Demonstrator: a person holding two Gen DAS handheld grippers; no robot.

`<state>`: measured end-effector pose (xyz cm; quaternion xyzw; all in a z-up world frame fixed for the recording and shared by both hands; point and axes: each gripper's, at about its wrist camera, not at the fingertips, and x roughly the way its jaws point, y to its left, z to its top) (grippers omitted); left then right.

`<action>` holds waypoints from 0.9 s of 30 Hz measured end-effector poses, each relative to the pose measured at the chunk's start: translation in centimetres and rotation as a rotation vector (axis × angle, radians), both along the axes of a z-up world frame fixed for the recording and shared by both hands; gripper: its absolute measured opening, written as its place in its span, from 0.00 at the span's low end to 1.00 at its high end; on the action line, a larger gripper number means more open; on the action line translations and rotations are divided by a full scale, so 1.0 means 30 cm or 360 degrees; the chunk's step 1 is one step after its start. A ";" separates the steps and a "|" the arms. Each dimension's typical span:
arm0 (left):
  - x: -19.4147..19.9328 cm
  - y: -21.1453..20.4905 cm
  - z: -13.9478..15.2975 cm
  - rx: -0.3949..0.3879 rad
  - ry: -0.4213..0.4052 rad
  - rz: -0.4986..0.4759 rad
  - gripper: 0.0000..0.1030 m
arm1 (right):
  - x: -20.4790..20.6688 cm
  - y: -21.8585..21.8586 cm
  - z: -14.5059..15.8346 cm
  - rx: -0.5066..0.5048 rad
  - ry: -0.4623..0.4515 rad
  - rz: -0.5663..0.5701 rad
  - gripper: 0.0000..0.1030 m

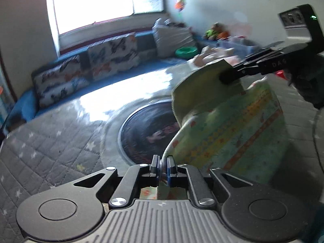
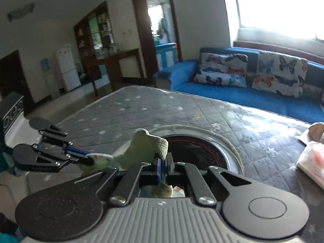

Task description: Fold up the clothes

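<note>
A small light-green patterned garment [image 1: 228, 133] with a plain green ribbed band hangs in the air between both grippers, above the table. My left gripper [image 1: 163, 165] is shut on its lower edge. My right gripper [image 2: 163, 167] is shut on the ribbed green band [image 2: 160, 144]. In the left wrist view the right gripper [image 1: 224, 79] pinches the garment's upper corner at the right. In the right wrist view the left gripper [image 2: 89, 158] holds the cloth at the left. The garment is blurred.
A grey quilted star-pattern cover [image 2: 129, 109] lies over the table, with a round black inset [image 2: 202, 151] in its middle. Pale folded clothes [image 2: 311, 156] lie at the table's right. A blue sofa [image 2: 232, 93] with butterfly cushions stands behind.
</note>
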<state>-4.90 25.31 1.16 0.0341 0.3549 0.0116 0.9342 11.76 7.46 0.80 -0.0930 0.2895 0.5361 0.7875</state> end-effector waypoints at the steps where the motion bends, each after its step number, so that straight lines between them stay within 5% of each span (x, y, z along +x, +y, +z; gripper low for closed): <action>1: 0.024 0.019 -0.028 -0.0017 0.0024 0.0038 0.07 | 0.024 0.031 -0.036 -0.0015 0.0011 -0.0028 0.03; 8: 0.104 0.090 -0.132 -0.0119 0.0118 0.0190 0.08 | 0.126 0.138 -0.263 -0.0051 0.0128 -0.0233 0.11; 16: 0.125 0.109 -0.124 -0.0112 0.0111 0.0203 0.08 | 0.103 0.047 -0.225 -0.0062 0.0119 -0.0229 0.13; 21: 0.143 0.119 -0.136 -0.0146 0.0121 0.0237 0.11 | 0.034 -0.015 -0.260 -0.0203 0.0093 -0.0200 0.13; 27: 0.147 0.127 -0.137 -0.0148 0.0131 0.0267 0.17 | 0.108 -0.061 -0.309 -0.0223 0.0083 -0.0356 0.11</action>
